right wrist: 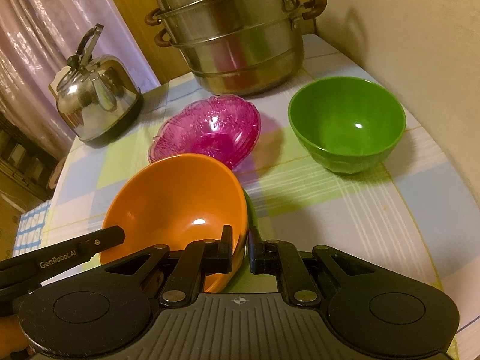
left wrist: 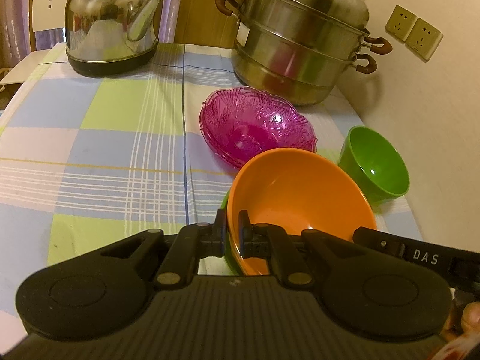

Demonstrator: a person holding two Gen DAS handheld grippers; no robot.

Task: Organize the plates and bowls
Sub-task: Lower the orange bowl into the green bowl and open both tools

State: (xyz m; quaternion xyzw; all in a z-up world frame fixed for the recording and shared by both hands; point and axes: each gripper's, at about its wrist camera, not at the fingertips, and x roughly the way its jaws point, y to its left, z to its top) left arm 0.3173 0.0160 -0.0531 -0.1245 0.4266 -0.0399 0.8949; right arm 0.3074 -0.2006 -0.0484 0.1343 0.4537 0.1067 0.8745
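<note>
An orange bowl [left wrist: 300,192] is held tilted above the checked tablecloth, with a green dish edge [left wrist: 225,201] showing under it. My left gripper [left wrist: 232,219] is shut on the orange bowl's left rim. My right gripper [right wrist: 241,234] is shut on the opposite rim of the orange bowl [right wrist: 174,198], with the green dish edge [right wrist: 250,210] beside its fingers. A pink glass bowl [left wrist: 255,123] [right wrist: 210,129] sits behind. A green bowl [left wrist: 375,162] [right wrist: 345,126] stands upright near the wall.
A steel steamer pot [left wrist: 300,39] [right wrist: 237,33] stands at the back by the wall. A steel kettle [left wrist: 114,21] [right wrist: 96,90] stands at the back left. The wall [left wrist: 435,105] runs close along the table's right side.
</note>
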